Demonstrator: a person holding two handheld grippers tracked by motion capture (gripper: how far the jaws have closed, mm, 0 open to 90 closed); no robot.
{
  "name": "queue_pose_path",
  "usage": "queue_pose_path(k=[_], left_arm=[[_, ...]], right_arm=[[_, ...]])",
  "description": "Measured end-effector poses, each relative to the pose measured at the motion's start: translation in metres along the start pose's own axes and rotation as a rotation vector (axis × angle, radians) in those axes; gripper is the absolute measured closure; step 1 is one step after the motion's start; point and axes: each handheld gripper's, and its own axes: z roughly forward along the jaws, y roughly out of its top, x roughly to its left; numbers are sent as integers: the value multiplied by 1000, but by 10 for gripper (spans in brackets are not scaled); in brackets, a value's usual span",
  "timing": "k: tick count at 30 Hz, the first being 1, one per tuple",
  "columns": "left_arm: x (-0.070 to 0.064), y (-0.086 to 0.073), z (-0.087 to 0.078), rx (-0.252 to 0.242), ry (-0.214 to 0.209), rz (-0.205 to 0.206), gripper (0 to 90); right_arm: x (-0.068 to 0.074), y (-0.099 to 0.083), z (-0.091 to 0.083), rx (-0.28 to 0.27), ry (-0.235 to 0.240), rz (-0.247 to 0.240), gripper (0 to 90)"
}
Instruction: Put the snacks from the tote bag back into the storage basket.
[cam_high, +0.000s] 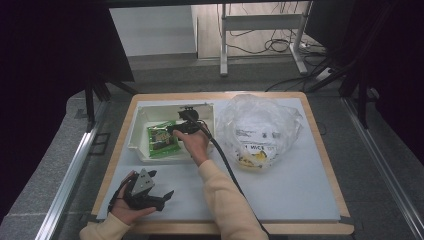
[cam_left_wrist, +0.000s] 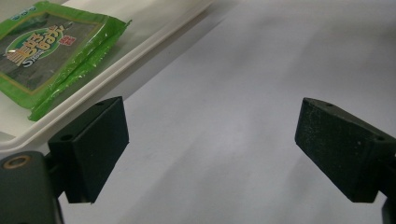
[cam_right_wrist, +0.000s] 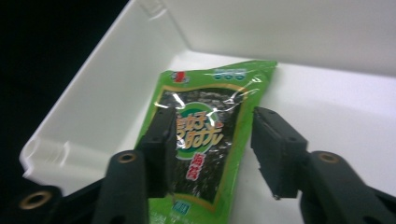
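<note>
A green snack packet (cam_high: 162, 140) with a dark window and printed lettering lies flat in a white plastic bin (cam_high: 137, 131) at the table's back left. My right gripper (cam_high: 176, 129) reaches into the bin from the right. In the right gripper view it (cam_right_wrist: 210, 149) is open, its jaws standing on either side of the packet (cam_right_wrist: 205, 135) just above it. My left gripper (cam_high: 161, 184) rests near the front left edge of the white mat. Its jaws (cam_left_wrist: 212, 144) are wide open over bare mat, and the packet (cam_left_wrist: 51, 51) and bin rim (cam_left_wrist: 140, 51) lie off to its left.
A crumpled clear plastic bag (cam_high: 257, 130) with printed labels and something yellow inside sits right of the bin. The white mat (cam_high: 300, 185) covers a wood-edged table. Beyond the table stand a metal frame (cam_high: 260, 22) and floor cables (cam_high: 280, 45).
</note>
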Motion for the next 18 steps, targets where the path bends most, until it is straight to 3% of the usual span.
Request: queue_pose_path(k=[10, 18], left_arm=[[1, 0, 0, 0, 6, -7, 96], [3, 0, -3, -24, -2, -32, 89]], right_arm=[[6, -2, -32, -29, 5, -136, 360], [2, -7, -56, -63, 38, -148, 368]])
